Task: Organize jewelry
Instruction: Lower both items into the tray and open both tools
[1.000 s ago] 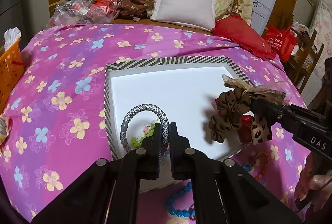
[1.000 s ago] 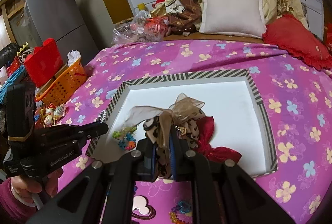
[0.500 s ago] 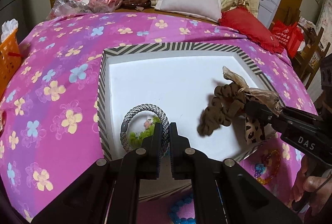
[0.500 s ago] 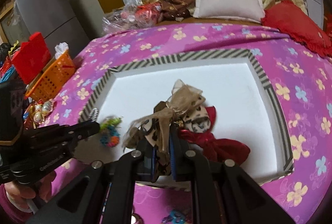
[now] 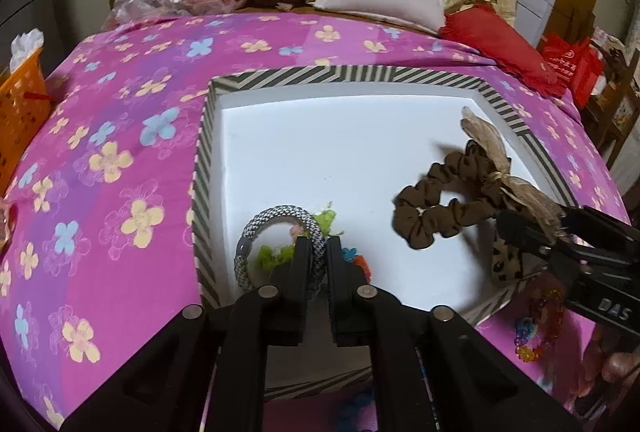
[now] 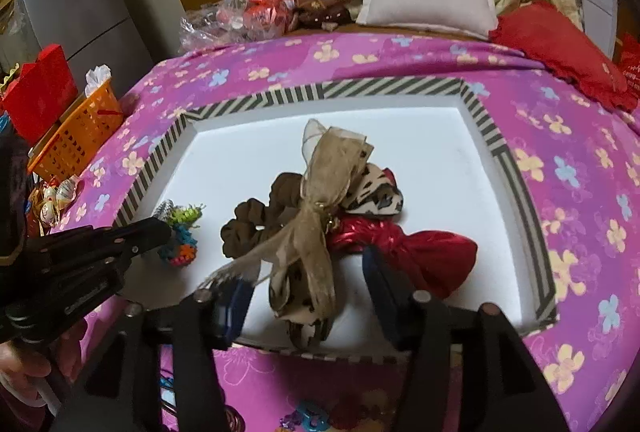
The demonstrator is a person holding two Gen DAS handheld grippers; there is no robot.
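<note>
1. In the striped tray (image 5: pixel 352 74) on the bed, both pieces are down on the white floor: the brown scrunchie (image 6: pixel 256 216) with its gauze bow sits mid-tray against a red scrunchie (image 6: pixel 420 248); the grey woven bracelet (image 5: pixel 276 232) lies in the tray's near-left corner on some green and orange fuzzy bits.
2. Step, as I read it: drop-off into the tray, both hands at once.
3. Right tool (image 6: pixel 308 292): jaws have just been opening and now stand spread; the bow's tail lies between them, pads not pressing it. Released.
4. Left tool (image 5: pixel 318 252): jaws have just been opening a crack but remain nearly together, with the bracelet's band in the narrow gap. Looks still pinched, grip easing.
5. Next: spread the left tool fully, lift both straight up so ribbon or band doesn't snag, then go for the bead bracelets (image 5: pixel 538 328) on the pink bedspread (image 5: pixel 120 160) just outside the tray's near edge.
</note>
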